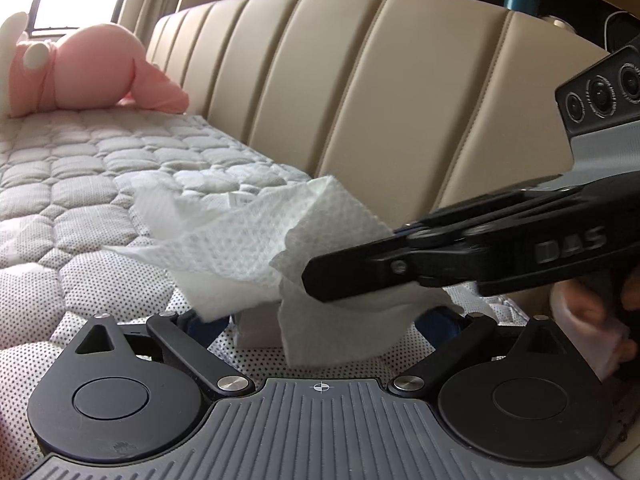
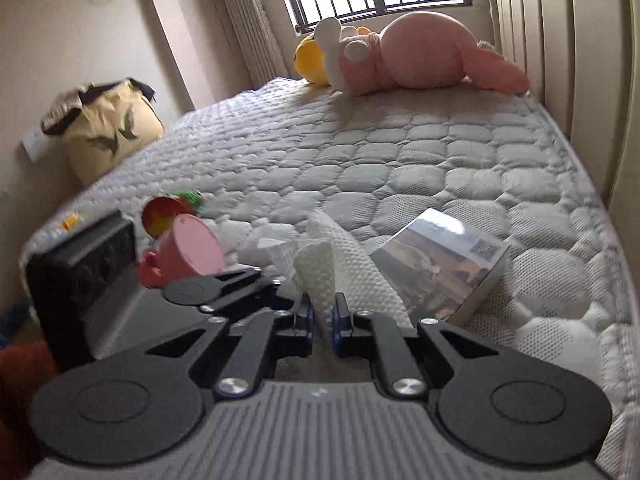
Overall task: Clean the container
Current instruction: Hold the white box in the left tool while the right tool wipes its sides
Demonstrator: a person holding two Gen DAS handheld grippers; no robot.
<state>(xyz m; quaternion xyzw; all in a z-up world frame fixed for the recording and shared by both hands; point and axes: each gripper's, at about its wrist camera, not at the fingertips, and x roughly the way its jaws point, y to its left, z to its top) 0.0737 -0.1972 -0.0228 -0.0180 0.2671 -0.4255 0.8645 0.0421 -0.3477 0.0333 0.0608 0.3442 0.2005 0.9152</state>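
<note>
Lying tilted on the quilted mattress (image 2: pixel 400 152), the container (image 2: pixel 440 276) was a flat box with a glossy printed face, a QR code at one corner and pale silver sides. White embossed paper towel (image 2: pixel 340 264) draped against it, pinched in the nearly closed right gripper (image 2: pixel 322 320). Left gripper (image 1: pixel 318 320) fingers stood wide apart around a white block largely hidden by towel; grip could not be told.
</note>
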